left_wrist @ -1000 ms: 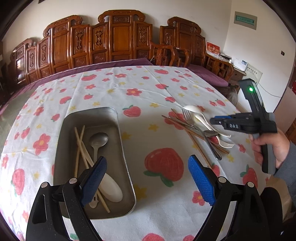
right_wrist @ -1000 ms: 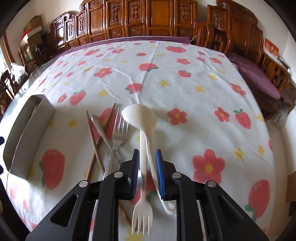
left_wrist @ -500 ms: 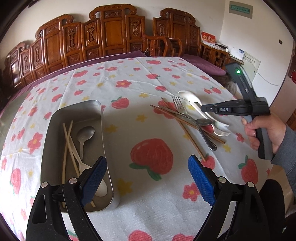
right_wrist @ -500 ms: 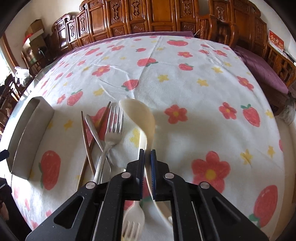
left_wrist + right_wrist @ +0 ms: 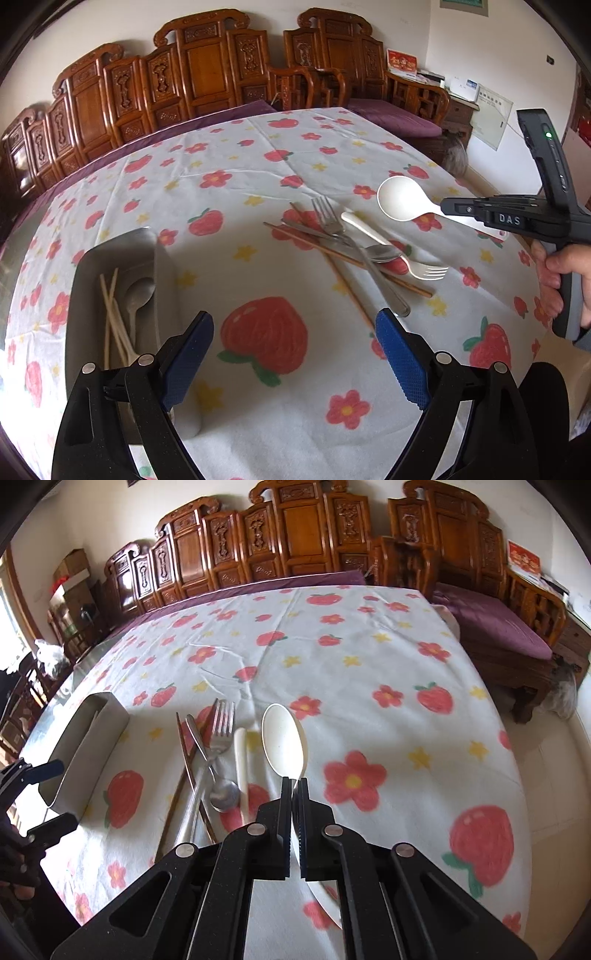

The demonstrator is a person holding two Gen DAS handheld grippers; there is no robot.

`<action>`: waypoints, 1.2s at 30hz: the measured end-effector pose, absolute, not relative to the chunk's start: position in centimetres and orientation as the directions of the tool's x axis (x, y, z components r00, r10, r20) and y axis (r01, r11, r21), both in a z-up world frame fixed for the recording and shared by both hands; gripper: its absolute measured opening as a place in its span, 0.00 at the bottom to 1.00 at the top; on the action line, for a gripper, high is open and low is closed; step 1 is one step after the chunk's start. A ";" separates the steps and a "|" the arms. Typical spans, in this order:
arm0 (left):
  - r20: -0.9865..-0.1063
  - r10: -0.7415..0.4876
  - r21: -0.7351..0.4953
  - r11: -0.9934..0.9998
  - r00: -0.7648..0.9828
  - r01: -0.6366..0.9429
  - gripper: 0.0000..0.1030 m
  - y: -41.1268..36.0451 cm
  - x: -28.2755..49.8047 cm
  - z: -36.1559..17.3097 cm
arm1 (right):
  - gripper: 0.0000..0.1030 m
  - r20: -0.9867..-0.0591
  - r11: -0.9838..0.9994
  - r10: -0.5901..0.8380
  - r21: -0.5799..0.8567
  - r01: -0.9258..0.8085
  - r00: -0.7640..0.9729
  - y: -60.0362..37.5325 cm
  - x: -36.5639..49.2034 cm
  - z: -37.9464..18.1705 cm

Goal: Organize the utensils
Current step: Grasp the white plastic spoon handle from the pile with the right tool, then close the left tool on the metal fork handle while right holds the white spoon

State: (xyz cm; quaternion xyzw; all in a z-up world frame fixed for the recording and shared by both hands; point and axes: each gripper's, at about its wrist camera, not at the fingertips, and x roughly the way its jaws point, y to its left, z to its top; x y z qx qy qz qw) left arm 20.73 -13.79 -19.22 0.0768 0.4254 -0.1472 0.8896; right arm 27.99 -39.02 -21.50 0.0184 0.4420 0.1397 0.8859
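My right gripper [image 5: 294, 781] is shut on the handle of a white plastic spoon [image 5: 283, 738] and holds it a little above the cloth. The left wrist view shows the same spoon [image 5: 400, 199] sticking out of the right gripper [image 5: 447, 209]. On the cloth to its left lie a metal fork [image 5: 221, 727], a metal spoon [image 5: 224, 797], a white plastic fork [image 5: 369, 232] and brown chopsticks [image 5: 332, 251]. My left gripper [image 5: 295, 358] is open and empty over a strawberry print, beside the metal tray [image 5: 162, 280]. The tray holds pale chopsticks, a metal spoon and a white utensil.
The table wears a white cloth [image 5: 369, 657] printed with strawberries and flowers. Carved wooden chairs [image 5: 207, 85] line its far side, and a purple-cushioned bench [image 5: 491, 627] stands to the right. A person's hand [image 5: 565, 269] grips the right tool's handle.
The right gripper has shut on the white spoon's handle and lifted it off the pile. The left gripper has drifted right, from over the tray to the cloth beside it.
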 end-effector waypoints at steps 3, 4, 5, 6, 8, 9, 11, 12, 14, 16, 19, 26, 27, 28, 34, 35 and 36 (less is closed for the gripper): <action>-0.789 -0.208 -0.001 0.941 0.578 0.338 0.83 -14.8 21.4 -19.6 | 0.04 -0.787 0.967 0.238 0.138 -0.215 0.569 -39.7 27.4 -22.5; -0.795 -0.213 -0.007 0.939 0.568 0.343 0.83 -15.4 21.7 -19.8 | 0.04 -0.788 0.967 0.238 0.140 -0.211 0.568 -39.9 27.3 -22.8; -0.799 -0.215 -0.009 0.938 0.562 0.346 0.83 -15.7 21.9 -20.0 | 0.04 -0.790 0.968 0.236 0.141 -0.208 0.566 -40.0 27.2 -23.0; -0.805 -0.215 -0.010 0.936 0.553 0.351 0.83 -16.3 22.2 -20.3 | 0.04 -0.791 0.968 0.234 0.139 -0.208 0.565 -40.2 27.1 -23.3; -0.813 -0.211 0.001 0.932 0.542 0.364 0.74 -17.3 22.5 -20.7 | 0.03 -0.797 0.969 0.225 0.125 -0.212 0.560 -40.3 27.1 -23.7; -0.820 -0.210 0.006 0.928 0.533 0.374 0.72 -18.0 22.8 -21.0 | 0.03 -0.798 0.970 0.222 0.121 -0.212 0.560 -40.3 27.1 -23.8; -0.824 -0.219 -0.001 0.923 0.523 0.386 0.64 -18.8 23.2 -21.4 | 0.03 -0.800 0.970 0.225 0.127 -0.209 0.557 -40.5 27.2 -24.0; -0.827 -0.219 0.000 0.921 0.517 0.391 0.61 -19.3 23.6 -21.6 | 0.03 -0.801 0.970 0.223 0.127 -0.207 0.556 -40.5 27.3 -24.2; -0.828 -0.217 0.009 0.917 0.517 0.399 0.54 -20.1 24.2 -21.8 | 0.03 -0.805 0.971 0.219 0.122 -0.207 0.551 -40.6 27.3 -24.5; -0.830 -0.215 0.012 0.916 0.515 0.402 0.49 -20.7 25.0 -22.0 | 0.03 -0.811 0.972 0.216 0.124 -0.201 0.544 -40.8 27.3 -25.0; -0.841 -0.218 -0.010 0.922 0.495 0.388 0.41 -21.2 26.8 -22.5 | 0.03 -0.806 0.970 0.224 0.132 -0.202 0.547 -41.0 27.3 -25.1; -0.864 -0.242 -0.072 0.928 0.442 0.366 0.22 -22.0 29.9 -23.7 | 0.03 -0.803 0.968 0.237 0.149 -0.200 0.547 -41.3 27.4 -25.2; -0.867 -0.245 -0.081 0.928 0.434 0.363 0.22 -22.0 30.1 -23.8 | 0.04 -0.803 0.968 0.239 0.152 -0.200 0.546 -41.3 27.4 -25.2; -0.872 -0.249 -0.094 0.930 0.421 0.356 0.20 -22.0 30.3 -24.0 | 0.04 -0.802 0.968 0.240 0.152 -0.201 0.546 -41.3 27.4 -25.2; -0.889 -0.238 -0.110 0.940 0.391 0.324 0.20 -22.1 31.2 -24.8 | 0.04 -0.802 0.967 0.243 0.158 -0.199 0.545 -41.3 27.4 -25.2; -0.896 -0.231 -0.106 0.941 0.378 0.323 0.20 -22.3 31.3 -25.1 | 0.04 -0.802 0.967 0.244 0.159 -0.199 0.545 -41.3 27.4 -25.2; -0.901 -0.226 -0.104 0.941 0.371 0.322 0.19 -22.3 31.3 -25.5 | 0.04 -0.802 0.967 0.243 0.157 -0.199 0.546 -41.3 27.4 -25.2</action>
